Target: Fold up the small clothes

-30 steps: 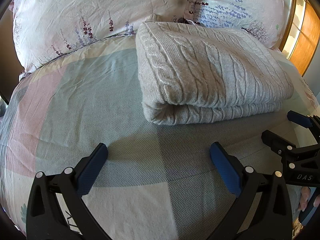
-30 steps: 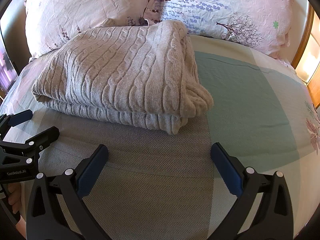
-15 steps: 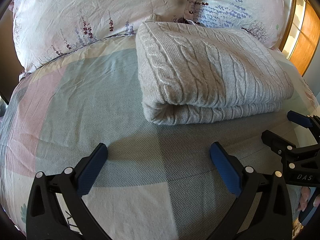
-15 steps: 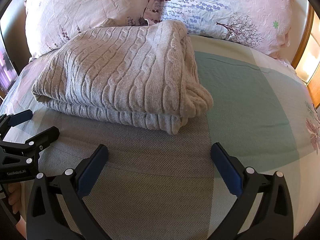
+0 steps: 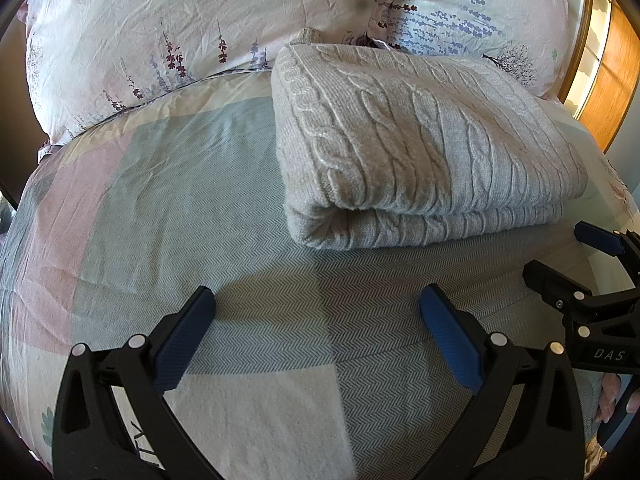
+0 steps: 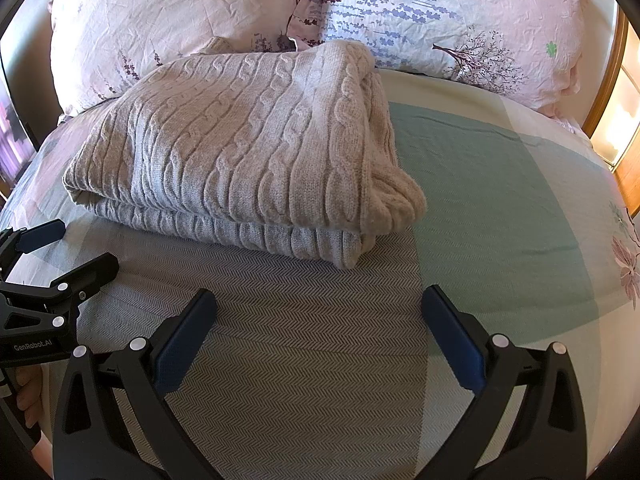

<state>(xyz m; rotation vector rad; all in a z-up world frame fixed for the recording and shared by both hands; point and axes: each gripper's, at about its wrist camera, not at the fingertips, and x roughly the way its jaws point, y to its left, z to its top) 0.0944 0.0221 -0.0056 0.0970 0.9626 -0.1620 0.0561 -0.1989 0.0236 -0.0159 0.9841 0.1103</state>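
Both claws wide and empty — left gripper (image 5: pixel 316 312), right gripper (image 6: pixel 320 312) — hovering short of my folded sweater (image 5: pixel 424 140) by the bed's (image 5: pixel 160 200) pillow edge; one careless nudge — layers slide apart.

The white letters "DAS" stood on the black plastic right gripper (image 5: pixel 560 258), seen at the right edge of the left wrist view. The white word "GenRobot.AI" stood on the black plastic left gripper (image 6: pixel 76 248), at the left edge of the right wrist view. Some white marks under the left gripper were too cut off to read.
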